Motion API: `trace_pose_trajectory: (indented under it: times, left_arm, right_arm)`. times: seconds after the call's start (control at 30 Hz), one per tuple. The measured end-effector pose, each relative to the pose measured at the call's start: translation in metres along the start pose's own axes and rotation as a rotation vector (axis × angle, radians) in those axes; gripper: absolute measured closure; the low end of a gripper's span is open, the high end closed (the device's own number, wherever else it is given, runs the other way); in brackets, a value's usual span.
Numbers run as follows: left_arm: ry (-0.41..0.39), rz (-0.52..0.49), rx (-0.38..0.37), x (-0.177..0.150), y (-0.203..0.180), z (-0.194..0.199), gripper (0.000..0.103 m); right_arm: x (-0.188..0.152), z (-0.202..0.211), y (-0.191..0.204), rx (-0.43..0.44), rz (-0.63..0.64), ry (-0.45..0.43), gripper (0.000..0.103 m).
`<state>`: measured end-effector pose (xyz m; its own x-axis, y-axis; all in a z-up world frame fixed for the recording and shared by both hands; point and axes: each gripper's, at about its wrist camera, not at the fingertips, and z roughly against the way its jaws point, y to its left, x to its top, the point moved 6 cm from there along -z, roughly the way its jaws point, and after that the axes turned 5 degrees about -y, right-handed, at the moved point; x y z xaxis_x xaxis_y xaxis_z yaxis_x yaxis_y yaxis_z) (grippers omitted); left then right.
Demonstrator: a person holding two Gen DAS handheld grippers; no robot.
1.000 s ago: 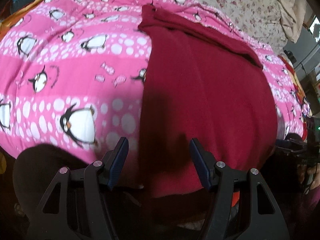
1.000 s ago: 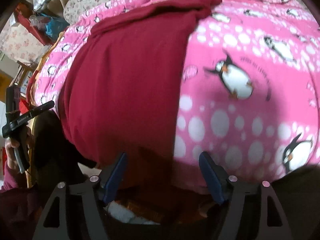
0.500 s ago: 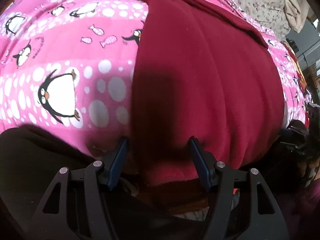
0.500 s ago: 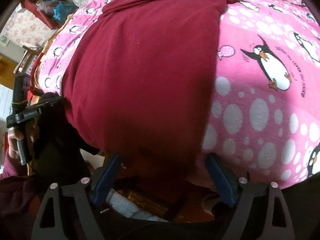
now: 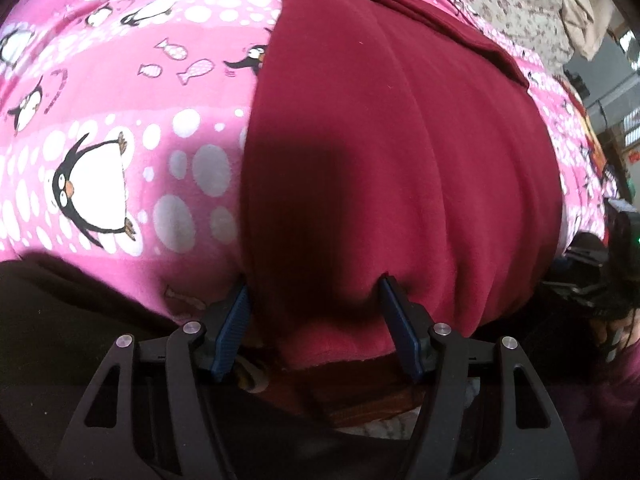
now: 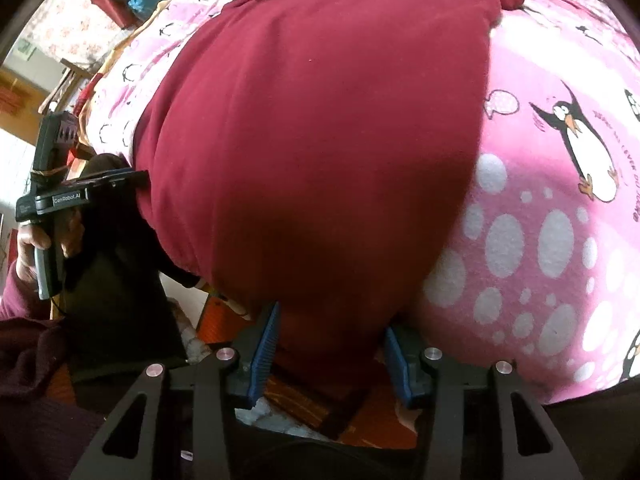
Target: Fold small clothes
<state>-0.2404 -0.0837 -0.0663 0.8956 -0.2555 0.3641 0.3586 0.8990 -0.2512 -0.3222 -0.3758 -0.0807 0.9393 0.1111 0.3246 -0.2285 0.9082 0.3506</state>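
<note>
Left wrist view is looking steeply down on a bed, where a pink penguin blanket is covering the mattress and a dark red garment is lying spread over it, filling the middle and right of the frame. The garment's near hem is hanging over the bed edge at the bottom centre, and the left tongs are straddling it – blue pads apart and opening, one at the cloth's left border, the other pressing into a fold. A flowered sheet is showing at the upper right.

The right wrist view is showing the same garment from its other corner, taking up the centre and left, with the blanket running down the right side. The right tongs are closing around the hanging hem at the bottom centre – cloth is between the pads, though whether they are pinching it yet I cannot tell. At the left edge a hand in a maroon sleeve is gripping the other tool's handle, with cluttered shelves and bags blurring in the upper left.
</note>
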Motion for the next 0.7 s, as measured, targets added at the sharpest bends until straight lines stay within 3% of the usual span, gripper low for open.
trace_pose_trajectory:
  times: [0.03,0.07,0.13,0.17,0.2,0.23,0.3,0.5,0.7]
  left_arm:
    - [0.003,-0.016,0.007,0.0,-0.003,-0.002,0.034]
    - [0.007,-0.035,0.021,-0.001,-0.006,-0.003,0.034]
    - [0.011,-0.065,0.04,-0.001,-0.009,-0.004,0.035]
    - [0.008,-0.064,0.045,-0.001,-0.008,-0.004,0.044]
    - [0.005,-0.054,0.047,-0.001,-0.007,-0.003,0.055]
    - [0.003,-0.042,0.039,-0.001,-0.005,-0.001,0.061]
    - [-0.004,-0.022,0.01,0.0,-0.004,0.004,0.087]
    - [-0.074,-0.052,-0.086,0.012,-0.018,0.036,0.09]
    - [-0.203,0.011,-0.18,0.053,-0.017,0.074,0.09]
  right_arm:
    - [-0.001,0.0,-0.001,0.022,-0.001,0.002,0.035]
    - [-0.002,-0.001,0.0,0.048,0.003,0.005,0.029]
    - [-0.003,-0.007,0.007,0.024,0.038,0.018,0.027]
    - [-0.003,-0.008,0.01,-0.002,0.06,0.027,0.031]
    - [-0.003,-0.008,0.01,-0.019,0.07,0.026,0.043]
    - [-0.003,-0.008,0.009,-0.042,0.072,0.019,0.062]
    - [-0.001,-0.001,0.005,-0.034,0.039,-0.013,0.09]
    - [0.014,0.042,0.014,0.086,0.026,-0.134,0.091]
    - [0.045,0.088,0.012,0.188,-0.028,-0.283,0.091]
